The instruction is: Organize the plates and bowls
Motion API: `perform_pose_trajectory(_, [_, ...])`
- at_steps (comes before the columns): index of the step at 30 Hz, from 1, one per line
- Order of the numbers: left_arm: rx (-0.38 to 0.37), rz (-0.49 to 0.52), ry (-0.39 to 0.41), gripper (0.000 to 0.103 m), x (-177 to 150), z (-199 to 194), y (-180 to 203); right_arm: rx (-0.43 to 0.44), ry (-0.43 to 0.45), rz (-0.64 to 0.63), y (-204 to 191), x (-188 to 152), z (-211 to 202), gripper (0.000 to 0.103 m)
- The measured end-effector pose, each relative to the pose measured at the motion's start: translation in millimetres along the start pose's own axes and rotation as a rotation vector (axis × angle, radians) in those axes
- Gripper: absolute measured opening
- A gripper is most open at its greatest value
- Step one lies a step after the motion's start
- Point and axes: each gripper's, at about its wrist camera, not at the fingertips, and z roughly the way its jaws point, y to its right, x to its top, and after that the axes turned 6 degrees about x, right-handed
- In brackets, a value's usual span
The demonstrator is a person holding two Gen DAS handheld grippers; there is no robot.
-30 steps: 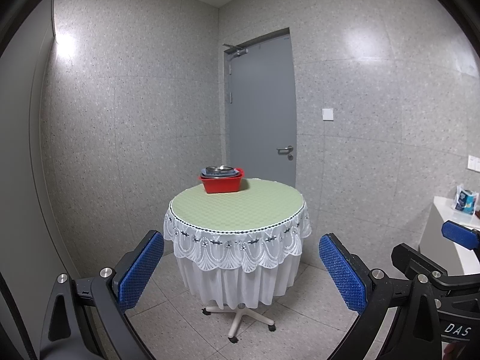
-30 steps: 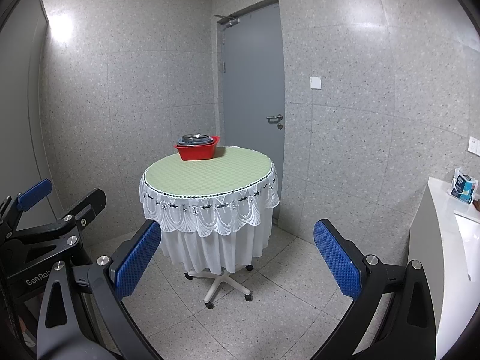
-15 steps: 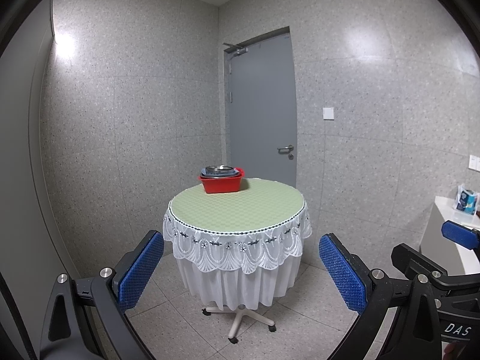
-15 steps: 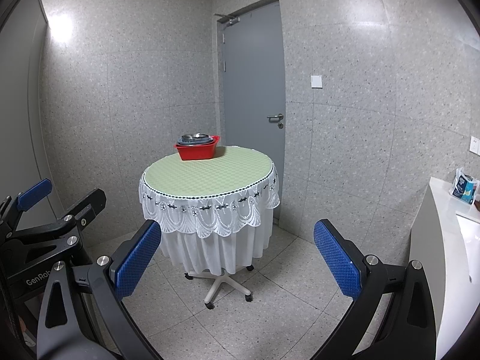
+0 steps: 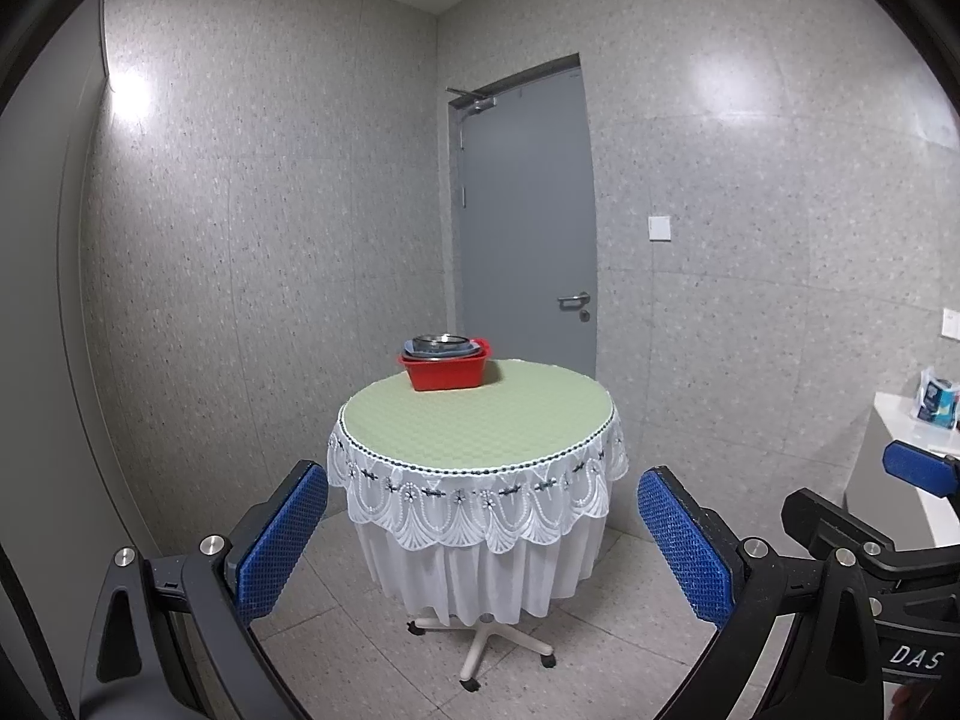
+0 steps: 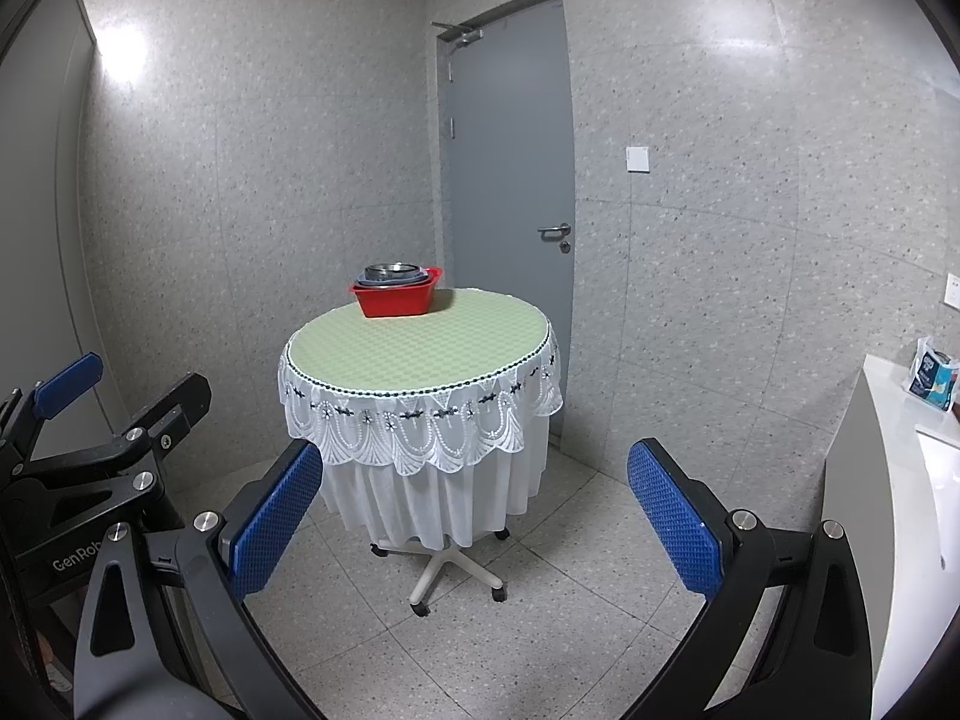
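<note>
A red tub (image 5: 447, 373) sits at the far edge of a round table (image 5: 480, 420) with a green top and white lace skirt. Stacked dishes, a metal bowl on grey-blue plates (image 5: 443, 344), rest in the tub. The tub (image 6: 396, 299) and table (image 6: 420, 348) also show in the right wrist view. My left gripper (image 5: 483, 537) is open and empty, well short of the table. My right gripper (image 6: 474, 525) is open and empty, also well back. The left gripper (image 6: 102, 420) shows at the right view's left edge, the right gripper (image 5: 870, 516) at the left view's right edge.
A closed grey door (image 5: 528, 222) stands behind the table. A white counter (image 6: 894, 480) with a blue-white packet (image 6: 933, 375) runs along the right. The table stands on a wheeled star base (image 6: 444, 564) on a tiled floor. Speckled walls enclose the room.
</note>
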Motion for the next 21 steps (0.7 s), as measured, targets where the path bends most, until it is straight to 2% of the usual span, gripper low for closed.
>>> perform_pose_trajectory(21, [0.008,0.0,-0.003,0.102,4.2,1.8,9.4,-0.001,-0.008,-0.001,2.7,-0.2,5.8,0.103])
